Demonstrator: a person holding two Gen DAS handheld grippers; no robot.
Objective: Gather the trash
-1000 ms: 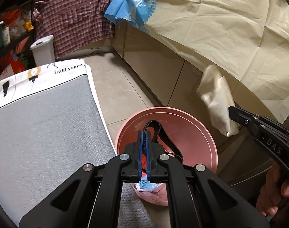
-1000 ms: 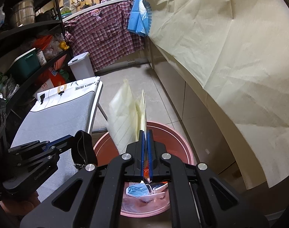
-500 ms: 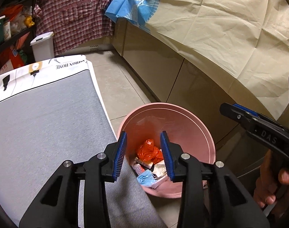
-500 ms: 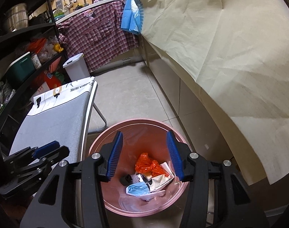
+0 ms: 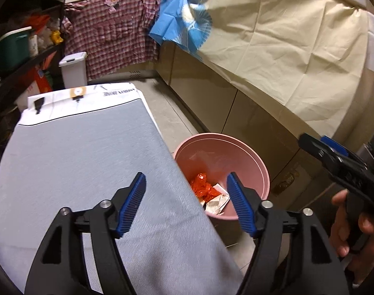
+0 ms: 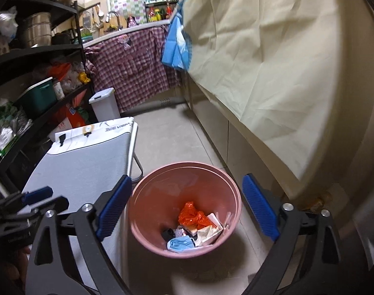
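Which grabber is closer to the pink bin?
Right. The right gripper hangs just above the pink bin, its opening jaws framing the rim with nothing between them. The left gripper, also opening and empty, sits over the grey board beside the bin.

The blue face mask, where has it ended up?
In the right wrist view the mask lies at the bottom of the pink bin, at the near side of the pile, below the orange wrapper.

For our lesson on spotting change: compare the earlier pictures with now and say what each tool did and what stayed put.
Both tools let go: the left tool dropped its black strap, the right tool its cream paper, into the pink bin. Both are still opening, empty, and pulling back. Bin and grey board stayed put.
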